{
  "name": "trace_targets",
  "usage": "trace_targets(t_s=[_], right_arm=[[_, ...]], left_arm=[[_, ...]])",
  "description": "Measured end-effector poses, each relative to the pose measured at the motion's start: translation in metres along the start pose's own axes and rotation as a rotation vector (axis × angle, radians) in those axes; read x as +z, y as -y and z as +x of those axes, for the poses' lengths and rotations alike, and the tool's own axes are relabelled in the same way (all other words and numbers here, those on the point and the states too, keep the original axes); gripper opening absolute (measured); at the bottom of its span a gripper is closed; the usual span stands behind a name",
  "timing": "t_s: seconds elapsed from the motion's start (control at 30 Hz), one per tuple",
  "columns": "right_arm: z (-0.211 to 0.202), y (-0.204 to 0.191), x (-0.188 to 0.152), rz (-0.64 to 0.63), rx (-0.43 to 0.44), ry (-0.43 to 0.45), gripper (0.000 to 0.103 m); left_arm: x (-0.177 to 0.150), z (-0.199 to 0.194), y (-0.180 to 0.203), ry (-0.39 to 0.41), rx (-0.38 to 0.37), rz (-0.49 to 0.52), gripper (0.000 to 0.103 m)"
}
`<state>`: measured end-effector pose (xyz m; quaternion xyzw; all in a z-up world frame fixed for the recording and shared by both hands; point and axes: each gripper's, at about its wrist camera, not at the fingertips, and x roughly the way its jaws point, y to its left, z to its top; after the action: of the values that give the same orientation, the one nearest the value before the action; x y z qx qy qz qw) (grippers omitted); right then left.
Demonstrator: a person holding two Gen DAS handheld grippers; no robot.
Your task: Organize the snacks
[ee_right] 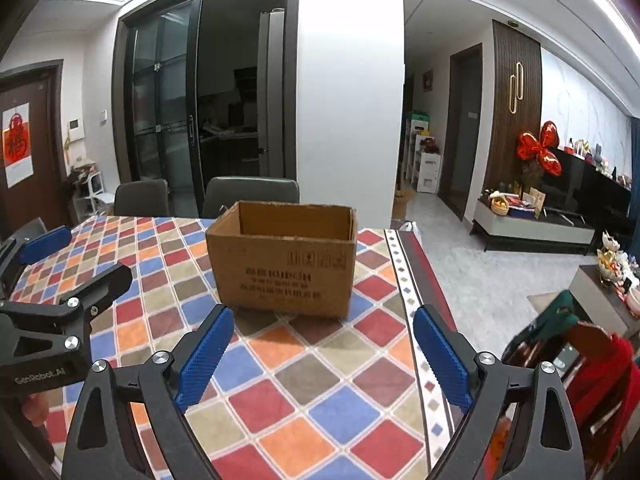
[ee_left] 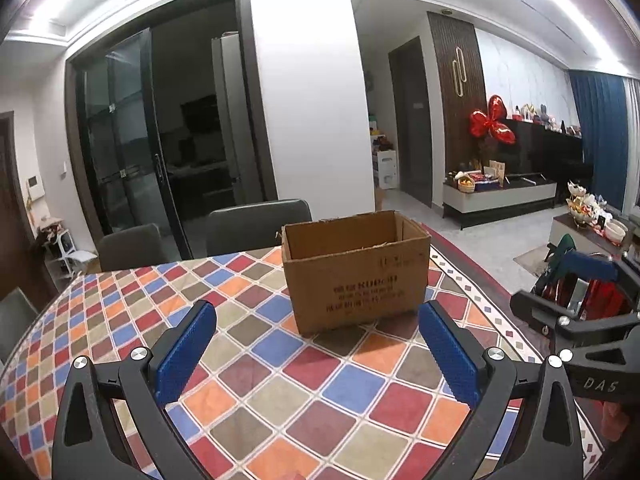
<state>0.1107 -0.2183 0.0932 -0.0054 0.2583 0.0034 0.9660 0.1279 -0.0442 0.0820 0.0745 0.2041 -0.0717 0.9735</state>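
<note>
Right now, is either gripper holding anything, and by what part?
Nothing is held. The left gripper and right gripper are both open and empty above the tablecloth, short of the box.

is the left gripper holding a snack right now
No, the left gripper is open, with only the checkered tablecloth between its blue fingers, short of the cardboard box.

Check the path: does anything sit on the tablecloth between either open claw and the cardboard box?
Nothing visible does. Only bare patterned tablecloth lies between the left claw and the cardboard box, and likewise ahead of the right claw. Both claws are open and empty.
</note>
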Motion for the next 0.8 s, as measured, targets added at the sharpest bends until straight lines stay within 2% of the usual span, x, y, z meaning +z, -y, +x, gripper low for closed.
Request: trace_targets(t_s=[0.27, 0.8], right_arm=[[-0.014, 0.004, -0.022, 0.043, 0.000, -0.015, 0.092], [-0.028, 0.000, -0.033, 0.019, 0.014, -0.005, 0.092]], left_arm=[[-0.018, -0.017, 0.004, 0.010, -0.005, 0.012, 0.103], [-0.029, -0.030, 0.008, 0.033, -0.006, 0.019, 0.103]])
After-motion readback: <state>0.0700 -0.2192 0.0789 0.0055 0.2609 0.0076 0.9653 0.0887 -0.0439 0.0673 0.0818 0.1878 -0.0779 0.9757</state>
